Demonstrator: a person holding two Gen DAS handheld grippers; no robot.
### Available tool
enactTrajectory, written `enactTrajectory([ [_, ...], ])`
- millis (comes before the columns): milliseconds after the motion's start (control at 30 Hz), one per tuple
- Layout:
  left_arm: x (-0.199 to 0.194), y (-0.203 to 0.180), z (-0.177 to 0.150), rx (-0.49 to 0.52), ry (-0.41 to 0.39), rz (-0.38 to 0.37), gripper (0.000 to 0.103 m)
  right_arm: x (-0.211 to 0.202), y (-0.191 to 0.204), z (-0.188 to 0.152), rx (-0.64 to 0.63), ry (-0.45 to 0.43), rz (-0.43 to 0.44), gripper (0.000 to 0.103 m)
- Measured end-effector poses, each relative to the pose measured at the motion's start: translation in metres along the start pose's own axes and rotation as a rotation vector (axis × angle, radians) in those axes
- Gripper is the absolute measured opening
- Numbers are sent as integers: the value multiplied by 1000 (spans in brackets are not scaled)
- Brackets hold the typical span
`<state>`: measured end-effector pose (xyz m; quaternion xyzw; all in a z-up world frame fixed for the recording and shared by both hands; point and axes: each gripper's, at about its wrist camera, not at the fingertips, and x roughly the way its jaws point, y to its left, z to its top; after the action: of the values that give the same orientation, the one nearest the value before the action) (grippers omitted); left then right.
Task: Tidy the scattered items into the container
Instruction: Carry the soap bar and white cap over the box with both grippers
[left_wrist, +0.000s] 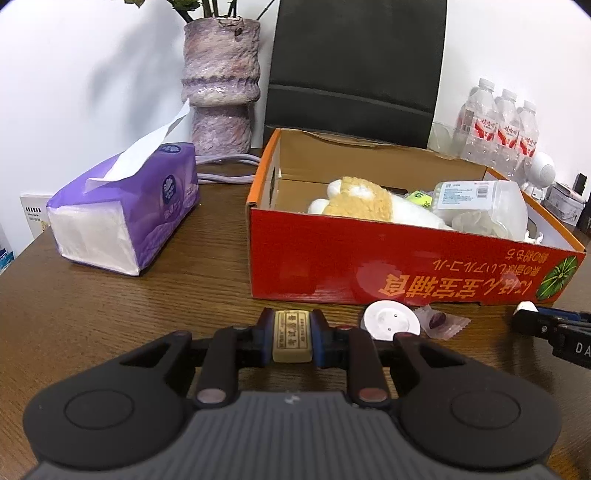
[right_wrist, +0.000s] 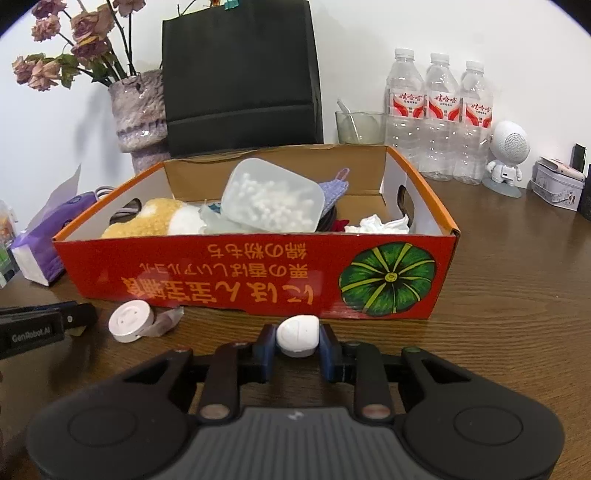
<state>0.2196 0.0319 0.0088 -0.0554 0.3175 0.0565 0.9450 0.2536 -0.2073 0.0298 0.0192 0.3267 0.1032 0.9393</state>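
My left gripper is shut on a beige rectangular block with printed characters, just in front of the red cardboard box. My right gripper is shut on a small white rounded case, also in front of the box. The box holds a plush toy, a clear tub of white balls, crumpled tissue and more. A white round disc and a wrapped candy lie on the table by the box's front wall.
A purple tissue pack lies left of the box. A purple vase and a black bag stand behind it. Three water bottles, a glass, a white robot figure and a tin stand at the right.
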Motion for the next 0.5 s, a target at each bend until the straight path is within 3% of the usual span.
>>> enactTrajectory([
  [500,-22,-2,1,19,-58,-41,22,-11,5,-2,-30,-26,6,24],
])
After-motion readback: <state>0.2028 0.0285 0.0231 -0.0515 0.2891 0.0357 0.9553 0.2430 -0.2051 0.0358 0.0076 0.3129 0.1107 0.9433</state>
